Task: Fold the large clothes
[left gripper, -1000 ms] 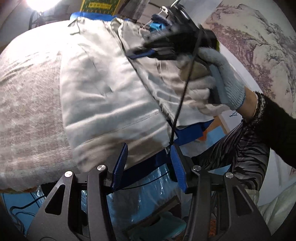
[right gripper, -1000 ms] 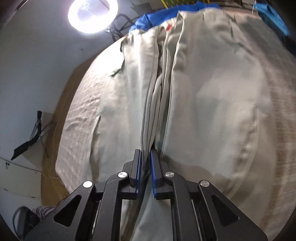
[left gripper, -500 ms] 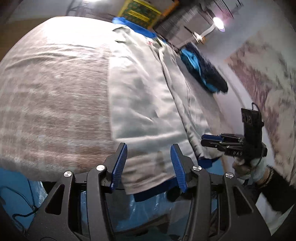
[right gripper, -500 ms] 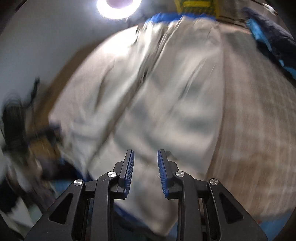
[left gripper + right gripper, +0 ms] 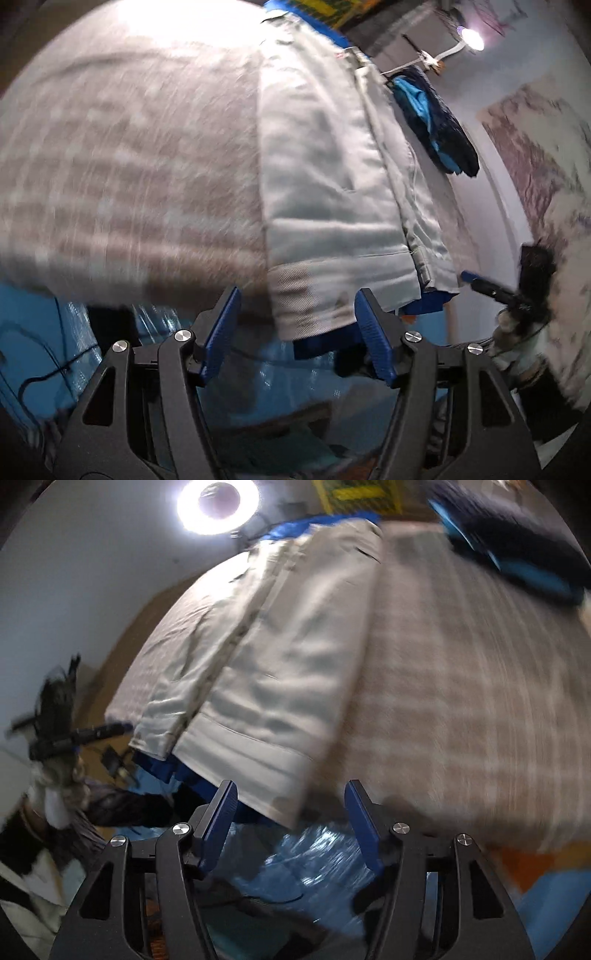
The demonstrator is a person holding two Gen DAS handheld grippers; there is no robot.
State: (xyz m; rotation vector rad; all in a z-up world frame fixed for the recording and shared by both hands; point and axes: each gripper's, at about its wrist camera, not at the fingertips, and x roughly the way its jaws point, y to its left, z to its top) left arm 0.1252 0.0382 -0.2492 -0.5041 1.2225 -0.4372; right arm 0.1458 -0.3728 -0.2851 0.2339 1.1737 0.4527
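A pale grey-green jacket [image 5: 325, 192] with a blue lining lies lengthwise on the checked cover, its hem hanging over the near edge; it also shows in the right wrist view [image 5: 273, 686]. My left gripper [image 5: 297, 314] is open and empty, just below the hem's left corner. My right gripper [image 5: 290, 808] is open and empty, just below the hem's right corner. The right gripper also shows at the right of the left wrist view [image 5: 491, 288], and the left gripper at the left of the right wrist view [image 5: 85, 734].
A checked grey-brown cover [image 5: 129, 166] spreads on both sides of the jacket [image 5: 461, 686]. A dark blue garment [image 5: 436, 125] lies at the far right [image 5: 517, 542]. A ring light [image 5: 218, 506] shines behind. Blue plastic [image 5: 317, 860] lies below the edge.
My right gripper has let go of the jacket's front seam, opened and drawn back below the hem's right corner. My left gripper has swung left to the hem's left corner and opened wider.
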